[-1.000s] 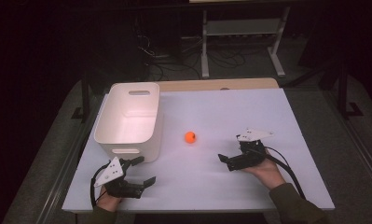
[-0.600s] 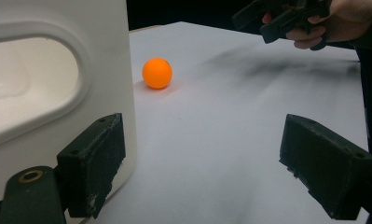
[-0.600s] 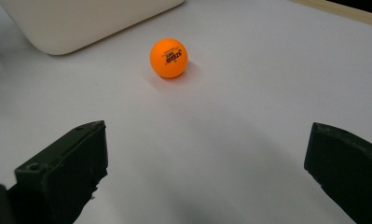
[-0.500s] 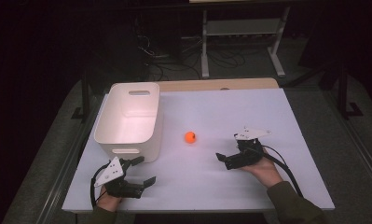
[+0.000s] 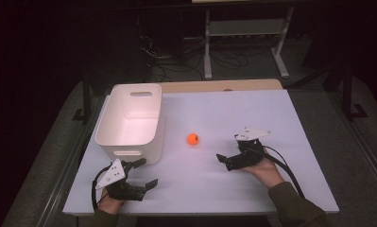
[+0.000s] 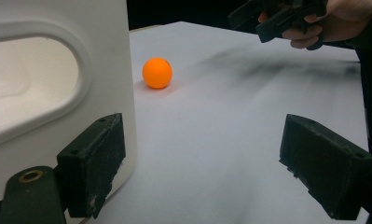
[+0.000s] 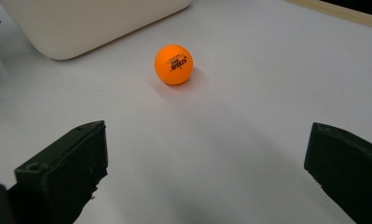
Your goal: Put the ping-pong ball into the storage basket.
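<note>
A small orange ball (image 5: 192, 138) lies on the white table (image 5: 280, 118), just right of a white bin (image 5: 129, 120). My right gripper (image 5: 228, 151) is low over the table, right of and nearer than the ball, and stands open and empty. The right gripper view has the ball (image 7: 174, 64) ahead of the open gripper (image 7: 207, 172), a little left of centre. My left gripper (image 5: 146, 172) sits open and empty by the bin's near right corner. The left gripper view has the bin wall (image 6: 58, 93) beside the left jaw and the ball (image 6: 157, 73) farther off.
The bin looks empty inside. A wooden strip (image 5: 214, 86) runs along the table's far edge, with a metal stand and cables on the dark floor beyond. In the left gripper view the other hand and its gripper (image 6: 277, 18) hang at the top right.
My right gripper has slid a little to the left, closer to the ball. The left gripper, ball and bin have stayed put.
</note>
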### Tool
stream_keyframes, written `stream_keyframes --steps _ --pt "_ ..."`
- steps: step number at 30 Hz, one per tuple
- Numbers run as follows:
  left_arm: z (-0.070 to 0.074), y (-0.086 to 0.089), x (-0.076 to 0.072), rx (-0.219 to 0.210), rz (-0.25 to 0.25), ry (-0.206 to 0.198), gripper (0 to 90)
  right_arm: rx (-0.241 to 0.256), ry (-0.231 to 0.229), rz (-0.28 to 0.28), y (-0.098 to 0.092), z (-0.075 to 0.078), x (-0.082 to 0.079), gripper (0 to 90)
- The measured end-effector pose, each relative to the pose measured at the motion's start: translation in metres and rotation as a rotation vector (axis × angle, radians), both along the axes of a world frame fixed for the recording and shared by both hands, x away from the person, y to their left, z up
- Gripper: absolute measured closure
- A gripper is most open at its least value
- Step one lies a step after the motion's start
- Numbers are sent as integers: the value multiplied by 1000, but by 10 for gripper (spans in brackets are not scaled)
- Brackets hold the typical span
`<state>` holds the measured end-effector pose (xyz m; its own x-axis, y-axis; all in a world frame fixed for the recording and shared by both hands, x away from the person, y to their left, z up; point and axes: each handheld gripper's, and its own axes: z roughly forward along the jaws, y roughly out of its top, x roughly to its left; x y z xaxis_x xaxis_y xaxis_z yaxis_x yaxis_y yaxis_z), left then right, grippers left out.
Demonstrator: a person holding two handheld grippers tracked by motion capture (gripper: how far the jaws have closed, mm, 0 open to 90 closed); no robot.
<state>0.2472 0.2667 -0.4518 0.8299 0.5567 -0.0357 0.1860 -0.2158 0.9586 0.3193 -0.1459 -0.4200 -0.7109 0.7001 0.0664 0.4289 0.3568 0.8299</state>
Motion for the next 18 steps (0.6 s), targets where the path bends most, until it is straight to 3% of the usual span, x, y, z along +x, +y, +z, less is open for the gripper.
stream_keyframes --steps 18 --pt "0 0 0 -2 0 3 140 0 0 9 5 1 5 0"
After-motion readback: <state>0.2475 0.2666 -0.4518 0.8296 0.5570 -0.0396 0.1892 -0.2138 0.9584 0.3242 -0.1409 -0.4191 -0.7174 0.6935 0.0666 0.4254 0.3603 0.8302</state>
